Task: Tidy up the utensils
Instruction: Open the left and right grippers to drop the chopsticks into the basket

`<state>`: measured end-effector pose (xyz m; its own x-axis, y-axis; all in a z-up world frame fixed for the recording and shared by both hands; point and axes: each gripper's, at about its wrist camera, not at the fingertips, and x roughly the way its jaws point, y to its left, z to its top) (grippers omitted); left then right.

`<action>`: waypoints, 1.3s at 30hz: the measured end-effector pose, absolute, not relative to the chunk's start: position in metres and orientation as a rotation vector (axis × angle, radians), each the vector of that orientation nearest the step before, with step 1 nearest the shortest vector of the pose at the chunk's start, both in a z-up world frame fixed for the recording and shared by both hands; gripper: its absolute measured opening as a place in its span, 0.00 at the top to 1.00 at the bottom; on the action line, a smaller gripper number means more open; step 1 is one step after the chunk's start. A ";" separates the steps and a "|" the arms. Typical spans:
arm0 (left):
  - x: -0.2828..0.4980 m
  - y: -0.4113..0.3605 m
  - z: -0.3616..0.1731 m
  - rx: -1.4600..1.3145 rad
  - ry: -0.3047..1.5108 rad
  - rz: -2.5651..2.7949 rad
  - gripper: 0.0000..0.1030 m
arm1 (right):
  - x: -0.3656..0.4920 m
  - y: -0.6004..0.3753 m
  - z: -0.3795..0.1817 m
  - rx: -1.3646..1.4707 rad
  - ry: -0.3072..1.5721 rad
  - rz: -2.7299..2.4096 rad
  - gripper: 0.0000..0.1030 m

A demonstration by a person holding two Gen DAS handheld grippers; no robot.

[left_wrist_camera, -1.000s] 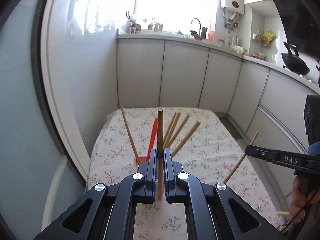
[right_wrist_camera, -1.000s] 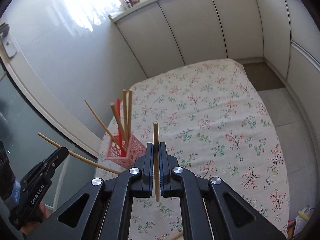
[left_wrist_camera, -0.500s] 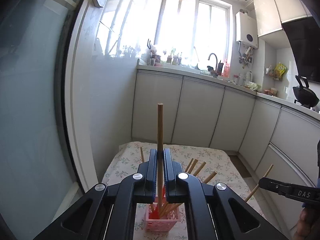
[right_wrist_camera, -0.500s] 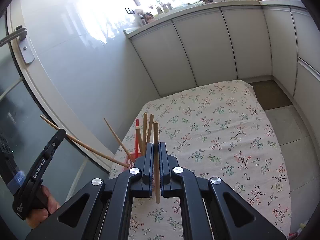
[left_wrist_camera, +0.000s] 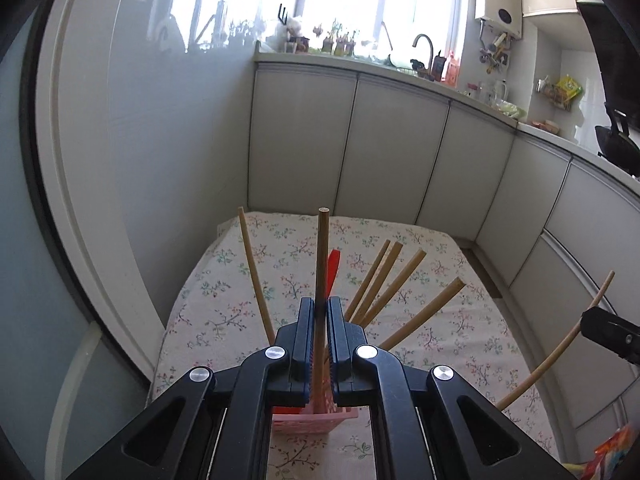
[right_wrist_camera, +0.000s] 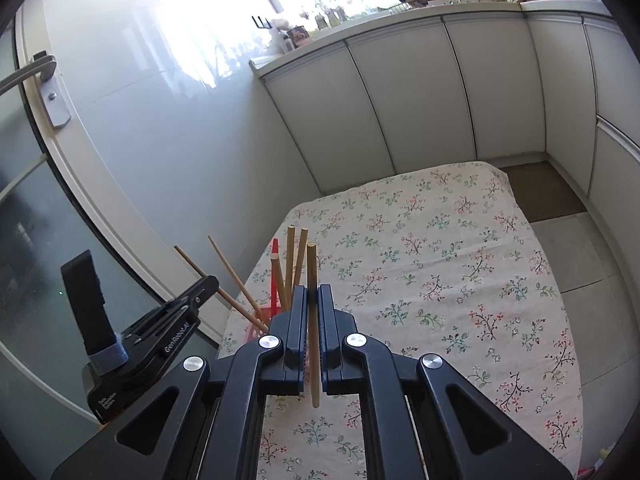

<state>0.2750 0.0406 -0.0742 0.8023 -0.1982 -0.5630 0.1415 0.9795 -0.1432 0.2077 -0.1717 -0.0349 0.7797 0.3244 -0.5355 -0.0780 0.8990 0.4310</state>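
Note:
A pink mesh basket (left_wrist_camera: pixel 316 416) stands on the floral tablecloth (left_wrist_camera: pixel 224 280), holding several wooden chopsticks (left_wrist_camera: pixel 384 280) and a red utensil (left_wrist_camera: pixel 332 268). My left gripper (left_wrist_camera: pixel 319 304) hovers right above it, shut on an upright chopstick (left_wrist_camera: pixel 322 248) whose lower end dips into the basket. In the right wrist view the left gripper (right_wrist_camera: pixel 208 280) sits left of the basket (right_wrist_camera: pixel 256 330). My right gripper (right_wrist_camera: pixel 313 292) is shut on another chopstick (right_wrist_camera: pixel 312 268); its lower end hangs free over the cloth, right of the basket. The right gripper (left_wrist_camera: pixel 612 334) also shows at the left wrist view's right edge.
The table (right_wrist_camera: pixel 460 260) stands against a glossy wall and a glass door (right_wrist_camera: pixel 44 208) on the left. White kitchen cabinets (right_wrist_camera: pixel 420 92) run behind and to the right. Bare floor (right_wrist_camera: pixel 580 248) lies beyond the table's right edge. The cloth right of the basket carries nothing.
My left gripper has come down and closer to the basket, bringing its chopstick's lower end into it. The right gripper keeps its chopstick and has barely moved.

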 end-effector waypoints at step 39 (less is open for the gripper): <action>0.241 0.092 -0.102 -0.108 0.882 -0.069 0.30 | 0.236 -0.088 0.009 0.221 0.385 0.209 0.95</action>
